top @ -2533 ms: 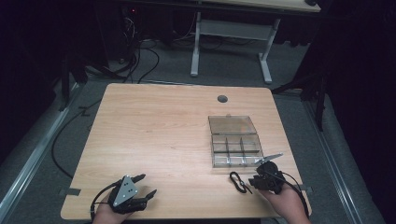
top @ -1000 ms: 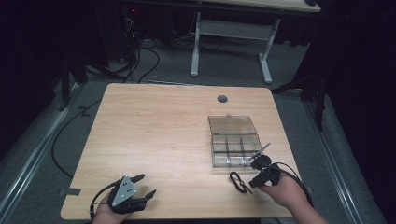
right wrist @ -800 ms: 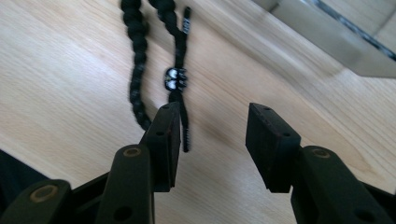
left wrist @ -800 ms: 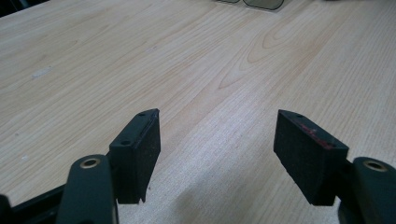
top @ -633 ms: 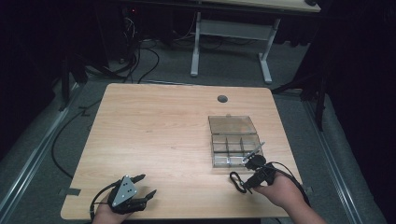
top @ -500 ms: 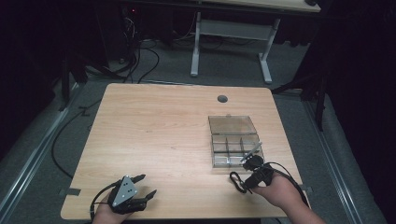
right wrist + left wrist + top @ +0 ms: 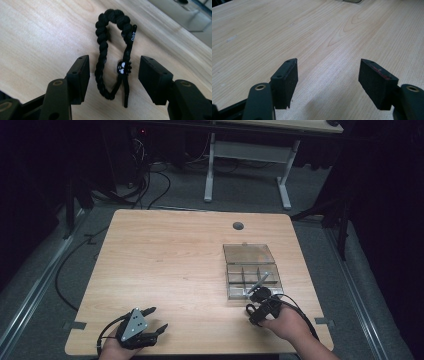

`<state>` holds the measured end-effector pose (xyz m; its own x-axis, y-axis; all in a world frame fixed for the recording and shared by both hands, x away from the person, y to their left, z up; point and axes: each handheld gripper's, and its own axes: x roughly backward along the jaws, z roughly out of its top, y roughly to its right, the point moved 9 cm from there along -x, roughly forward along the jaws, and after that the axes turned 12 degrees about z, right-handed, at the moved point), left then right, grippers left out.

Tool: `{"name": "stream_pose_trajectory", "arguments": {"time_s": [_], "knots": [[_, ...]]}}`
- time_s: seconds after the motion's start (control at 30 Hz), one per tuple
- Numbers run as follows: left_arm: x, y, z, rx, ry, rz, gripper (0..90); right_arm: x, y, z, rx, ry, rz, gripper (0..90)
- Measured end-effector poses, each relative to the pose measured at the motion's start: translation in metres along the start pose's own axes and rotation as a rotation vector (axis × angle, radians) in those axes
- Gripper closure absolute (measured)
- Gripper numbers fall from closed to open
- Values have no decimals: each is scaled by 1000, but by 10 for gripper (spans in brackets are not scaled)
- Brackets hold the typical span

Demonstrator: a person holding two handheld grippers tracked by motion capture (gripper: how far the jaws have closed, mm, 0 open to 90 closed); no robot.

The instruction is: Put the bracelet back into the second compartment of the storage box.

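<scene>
Between the right hand-held gripper's (image 7: 113, 75) wide-open, empty jaws: braided bracelet (image 7: 112, 50) on the counter (image 7: 37, 32); best closed squarely across both strands.

A pale wooden tabletop (image 7: 165, 255) has a round grommet hole (image 7: 238, 226) at its far edge. Beyond it, cables (image 7: 150, 180) lie on grey floor (image 7: 240, 195) beside a white desk frame (image 7: 247, 157).
</scene>
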<state>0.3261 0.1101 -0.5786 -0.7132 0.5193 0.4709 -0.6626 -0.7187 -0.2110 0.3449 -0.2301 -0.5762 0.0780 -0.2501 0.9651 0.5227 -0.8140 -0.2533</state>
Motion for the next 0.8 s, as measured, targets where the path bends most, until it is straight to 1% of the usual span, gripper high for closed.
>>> {"name": "stream_pose_trajectory", "arguments": {"time_s": [0.03, 0.1, 0.13, 0.17, 0.2, 0.27, 0.3, 0.4, 0.47, 0.57, 0.67, 0.8], "knots": [[0, 0, 0, 1, 0, 0, 324, -1, 0, 1, -11, -2, -1, 438], [0, 0, 0, -1, -1, 0, 324, -3, 2, 2, 0, -10, -20, 466], [0, 0, 0, -2, -1, 0, 324, -3, 3, 3, -3, -6, -26, 470], [0, 0, 0, -3, -2, 0, 324, -3, 2, 4, -12, -7, -22, 477], [0, 0, 0, -3, -3, -2, 325, -2, 3, 4, -11, -7, -27, 502], [0, 1, 0, -6, -6, -3, 324, -2, 4, 4, 12, -15, -55, 561], [0, 0, 0, -6, -6, -3, 325, -2, 4, 3, 14, -18, -63, 580], [0, 1, 0, -7, -7, -4, 325, -1, 4, 3, 14, -15, -62, 642], [0, 1, 0, -10, -7, -2, 325, -1, 4, 3, 26, -10, -60, 700], [0, 1, 0, -12, -4, -1, 325, -1, 4, 2, 45, -12, -58, 712], [-1, 1, -1, -13, -8, -3, 326, -1, 4, 2, 51, -7, -53, 715], [0, 1, 0, -5, -2, -3, 325, 0, 5, 2, 36, -10, -39, 716]]}}
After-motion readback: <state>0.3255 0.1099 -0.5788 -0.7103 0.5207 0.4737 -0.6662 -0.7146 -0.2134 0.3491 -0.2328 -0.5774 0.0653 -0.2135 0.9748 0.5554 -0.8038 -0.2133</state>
